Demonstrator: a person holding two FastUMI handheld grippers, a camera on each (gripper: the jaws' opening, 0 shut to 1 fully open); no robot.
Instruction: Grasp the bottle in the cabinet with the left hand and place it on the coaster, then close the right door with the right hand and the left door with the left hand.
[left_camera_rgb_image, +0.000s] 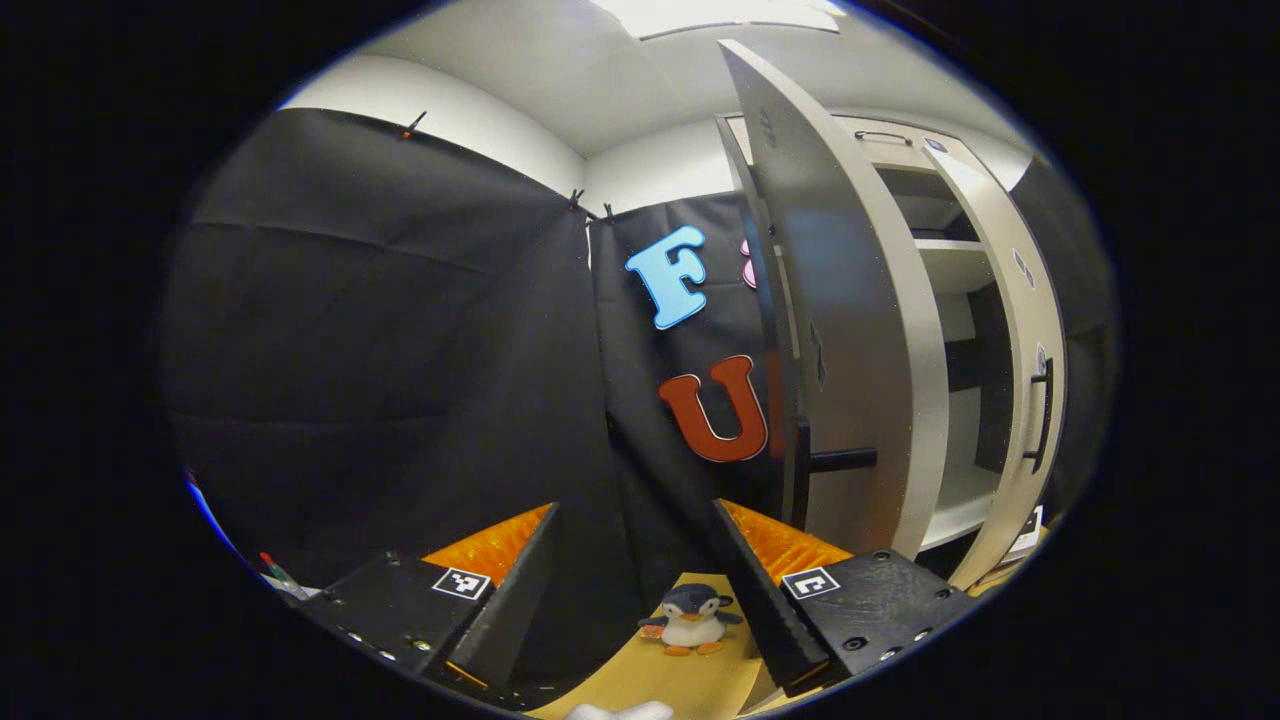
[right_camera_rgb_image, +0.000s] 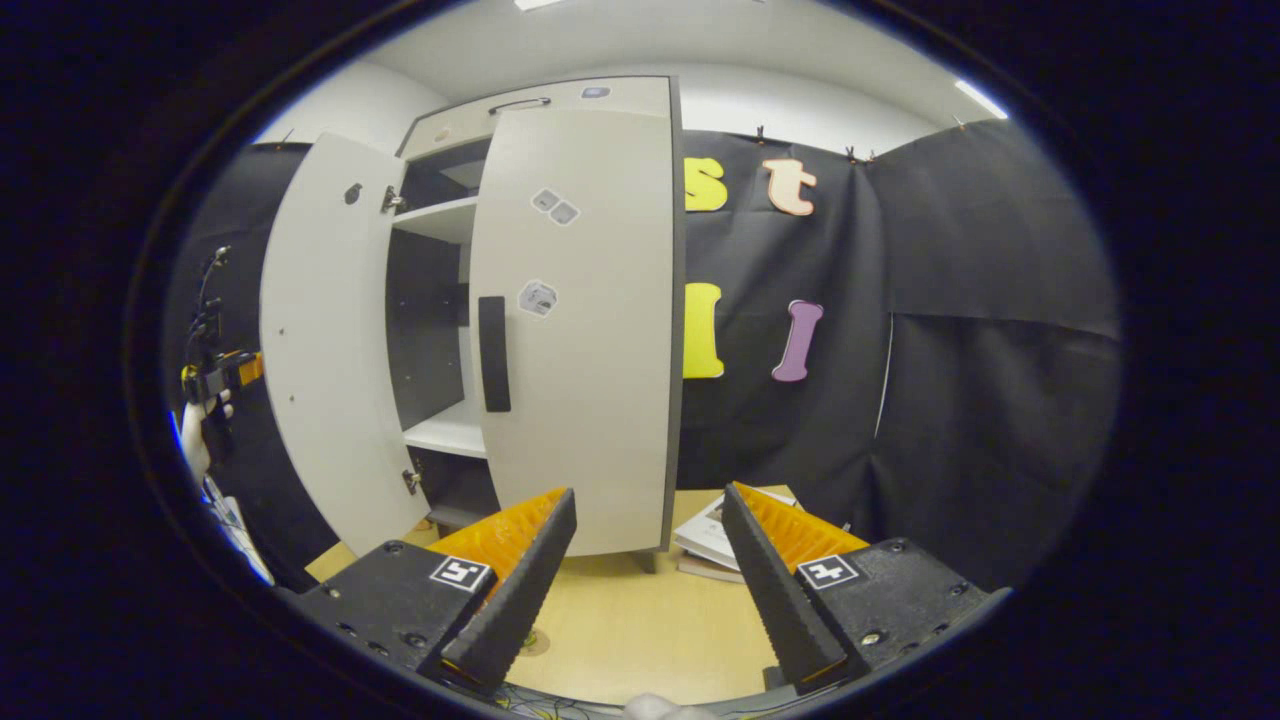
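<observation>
Left gripper (left_camera_rgb_image: 635, 560) spread wide, nothing between its fingers, left door (left_camera_rgb_image: 840, 330) swung open. Right gripper (right_camera_rgb_image: 648, 560) spread too, facing the nearly closed right door (right_camera_rgb_image: 575, 320).

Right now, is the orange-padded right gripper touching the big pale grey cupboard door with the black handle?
Apart. The right gripper view shows the gripper open over the table, the door standing beyond its fingertips.

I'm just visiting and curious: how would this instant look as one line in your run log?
left gripper: open, empty | right gripper: open, empty | right door: nearly closed | left door: open | toy penguin: on table
</observation>
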